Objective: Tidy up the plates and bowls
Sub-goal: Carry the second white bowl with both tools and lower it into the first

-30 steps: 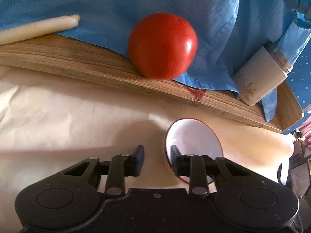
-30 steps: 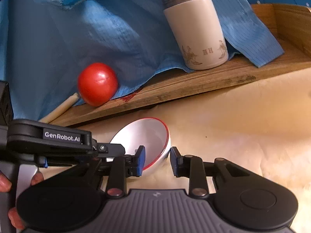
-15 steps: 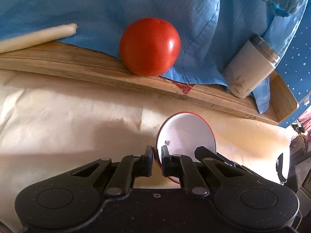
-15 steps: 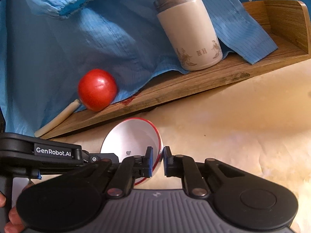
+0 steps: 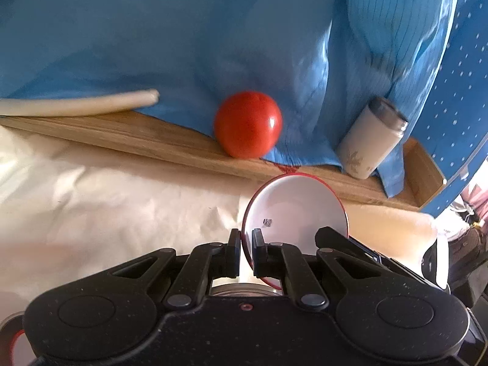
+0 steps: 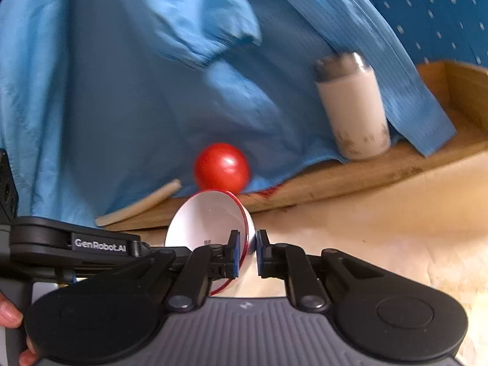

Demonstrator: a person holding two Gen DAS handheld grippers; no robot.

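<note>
A small white bowl (image 5: 294,210) with a red rim is held off the cream-covered table (image 5: 91,201), tipped so its inside faces partly sideways, with opposite sides of its rim pinched by both tongs. The left gripper (image 5: 245,251) is closed down to a narrow slot on the rim's left edge, and the right gripper (image 6: 246,251) is likewise nearly closed on the wall at the bowl's right side. Since the bowl is carried by two thin pinches on a smooth, curved wall, both grips should be kept firm and the two hands moved together, so the bowl is neither twisted nor pulled apart between them. Before it is set down, the bowl would best be levelled; wherever it is to go is not shown. Care is advised near the wooden tray (image 5: 170,143) at the far side, where a tomato (image 5: 247,124) could be knocked and rolled, and a white flask (image 6: 353,106) stands under the blue cloth (image 6: 122,76) farther right. One grip should be released only once the bowl is resting steadily.
</note>
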